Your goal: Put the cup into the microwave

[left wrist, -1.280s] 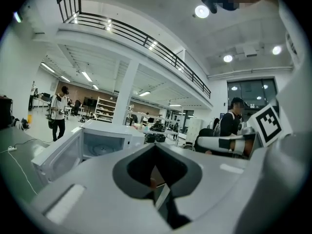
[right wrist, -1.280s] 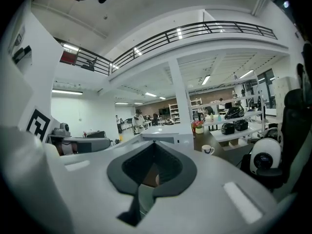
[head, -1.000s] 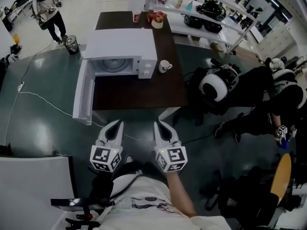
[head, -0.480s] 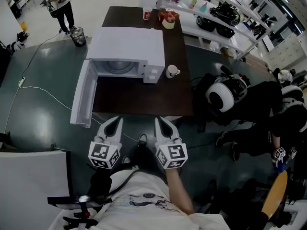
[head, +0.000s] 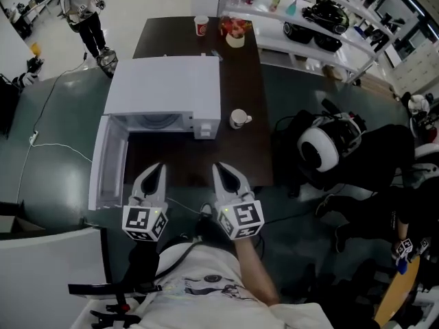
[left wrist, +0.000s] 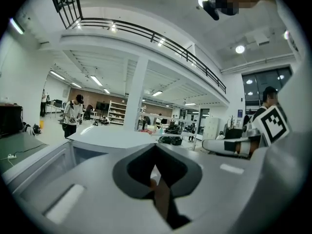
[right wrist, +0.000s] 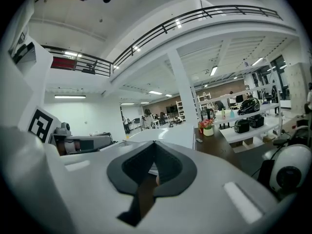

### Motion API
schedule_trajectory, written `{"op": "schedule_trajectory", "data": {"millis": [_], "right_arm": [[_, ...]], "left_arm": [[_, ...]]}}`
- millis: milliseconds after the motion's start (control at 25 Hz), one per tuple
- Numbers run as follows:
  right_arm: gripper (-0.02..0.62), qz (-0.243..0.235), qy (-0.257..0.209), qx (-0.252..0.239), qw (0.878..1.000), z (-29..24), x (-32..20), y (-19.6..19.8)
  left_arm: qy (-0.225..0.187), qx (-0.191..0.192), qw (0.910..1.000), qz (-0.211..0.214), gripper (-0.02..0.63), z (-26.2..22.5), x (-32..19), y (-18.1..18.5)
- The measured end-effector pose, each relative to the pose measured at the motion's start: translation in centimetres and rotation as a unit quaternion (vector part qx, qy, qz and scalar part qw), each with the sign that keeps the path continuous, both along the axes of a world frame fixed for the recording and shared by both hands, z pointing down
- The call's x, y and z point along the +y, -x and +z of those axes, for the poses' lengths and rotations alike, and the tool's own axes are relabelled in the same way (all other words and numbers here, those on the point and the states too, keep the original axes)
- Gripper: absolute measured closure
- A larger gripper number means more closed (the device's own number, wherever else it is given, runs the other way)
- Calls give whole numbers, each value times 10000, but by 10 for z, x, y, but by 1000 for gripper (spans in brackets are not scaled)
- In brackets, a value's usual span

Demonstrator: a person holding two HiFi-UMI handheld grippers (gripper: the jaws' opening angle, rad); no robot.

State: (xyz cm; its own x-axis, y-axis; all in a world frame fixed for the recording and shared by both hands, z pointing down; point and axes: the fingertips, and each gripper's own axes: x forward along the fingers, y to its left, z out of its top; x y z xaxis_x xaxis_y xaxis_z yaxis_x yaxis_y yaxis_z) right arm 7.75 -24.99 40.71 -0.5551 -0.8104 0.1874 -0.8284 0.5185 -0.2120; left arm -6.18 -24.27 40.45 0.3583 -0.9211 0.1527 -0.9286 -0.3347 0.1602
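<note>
A white cup (head: pixel 238 118) with a handle stands on the dark brown table (head: pixel 240 156), just right of the white microwave (head: pixel 164 88). The microwave's door (head: pixel 106 170) hangs open to the left, and its cavity (head: pixel 158 120) shows a glass plate. My left gripper (head: pixel 156 168) is shut and empty, over the table's near edge beside the open door. To its right, my right gripper (head: pixel 221 168) is also shut and empty, well short of the cup. In the left gripper view the closed left gripper (left wrist: pixel 156 147) points at the microwave (left wrist: pixel 105 139).
At the table's far end stand a red paper cup (head: pixel 200 25) and a bowl of flowers (head: pixel 234 34). Shelves with equipment (head: pixel 322 12) run along the right. A white helmet on dark bags (head: pixel 319 146) lies right of the table. A person (head: pixel 82 12) stands far left.
Both grippers have moved forward, from over the floor to the table's near edge. The microwave and cup now sit closer in the head view. Both jaws stayed shut.
</note>
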Motion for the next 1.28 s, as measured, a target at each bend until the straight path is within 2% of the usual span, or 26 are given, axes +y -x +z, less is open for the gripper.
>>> {"op": "schedule_trajectory", "data": {"millis": [160, 320, 560, 800, 1000, 1280], "right_arm": [[594, -20, 225, -72, 9997, 16, -18, -11], [594, -5, 423, -31, 9991, 33, -30, -21], [594, 65, 609, 230, 9979, 43, -58, -4], [594, 176, 869, 427, 9951, 65, -74, -7], [594, 315, 1141, 526, 9916, 92, -90, -8], [594, 592, 1481, 720, 9846, 136, -123, -38]], "left_arm": [[51, -104, 9999, -84, 607, 6, -15, -9], [305, -69, 9995, -88, 607, 23, -26, -12], [570, -72, 9982, 143, 607, 37, -51, 7], [874, -23, 9958, 265, 607, 68, -70, 1], [1287, -64, 9911, 335, 607, 97, -80, 8], [1857, -168, 9813, 472, 607, 140, -94, -1]]}}
